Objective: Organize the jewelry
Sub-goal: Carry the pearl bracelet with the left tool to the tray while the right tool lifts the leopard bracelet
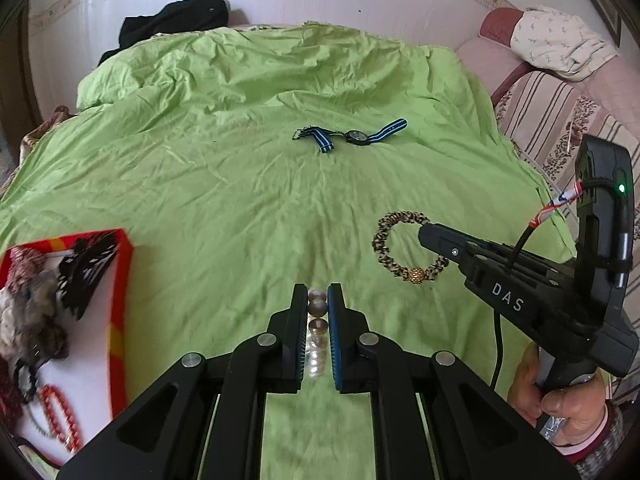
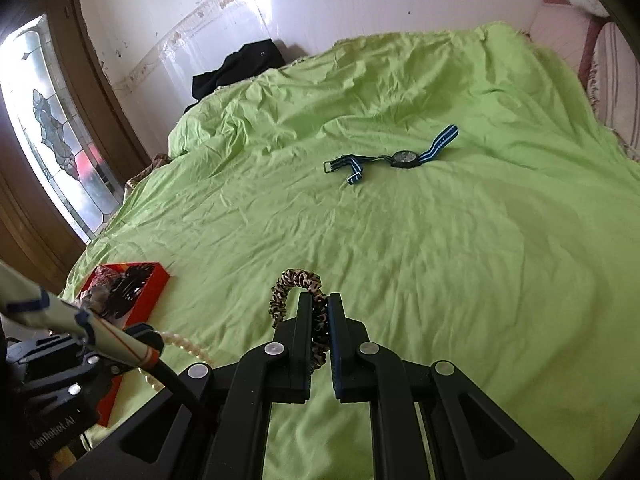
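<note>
Left gripper [image 1: 318,294] clamped on a pearl strand [image 1: 317,336] — beads pinched between the pads. Right gripper [image 2: 319,304] clamped on a leopard-print scrunchie [image 2: 298,280], gold bead dangling. Beside, at left, a red-rimmed box [image 1: 122,280] with more jewelry. Farther out on the green sheet [image 1: 240,200] — a striped-strap watch [image 1: 356,136].

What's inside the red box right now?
The red box holds a black hair claw, fuzzy grey-brown pieces and an orange bead strand on its white lining. Anything beneath the fuzzy pile is covered.
</note>
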